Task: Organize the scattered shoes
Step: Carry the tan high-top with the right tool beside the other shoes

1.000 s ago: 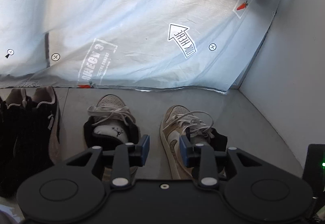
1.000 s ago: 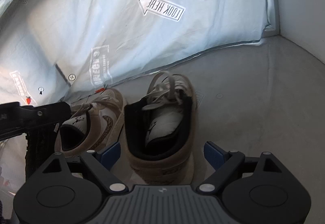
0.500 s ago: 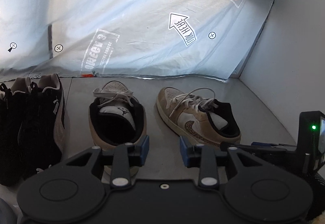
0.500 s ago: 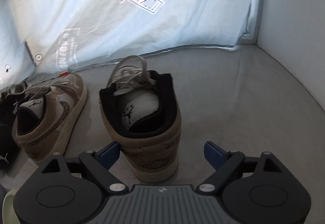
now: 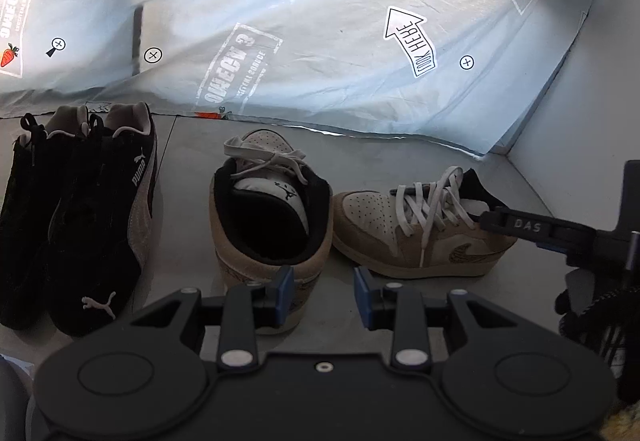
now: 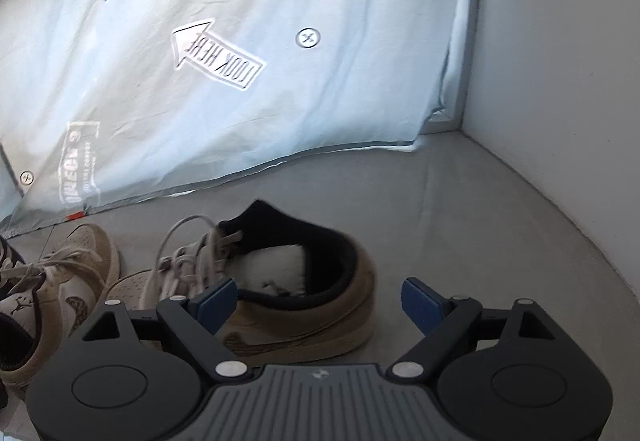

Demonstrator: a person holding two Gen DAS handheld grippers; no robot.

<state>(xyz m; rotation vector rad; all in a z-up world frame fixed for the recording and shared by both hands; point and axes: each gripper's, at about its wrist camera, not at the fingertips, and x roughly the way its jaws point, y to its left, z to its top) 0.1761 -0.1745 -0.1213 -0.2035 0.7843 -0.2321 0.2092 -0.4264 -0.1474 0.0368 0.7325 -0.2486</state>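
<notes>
Left wrist view: left gripper (image 5: 323, 291) fingers stand narrowly apart, pinching nothing. One tan sneaker (image 5: 272, 225) sits heel-first just beyond the left finger; the second tan sneaker (image 5: 420, 237) lies crosswise beyond the right finger, toe touching the first. Black pair (image 5: 80, 217) stands far left.

Right wrist view: right gripper (image 6: 318, 301) fingers spread wide, empty; the crosswise sneaker (image 6: 296, 301) lies between and just beyond them.

Two tan sneakers (image 5: 272, 217) (image 5: 420, 237) at right angles beside paired black sneakers (image 5: 80, 217)
</notes>
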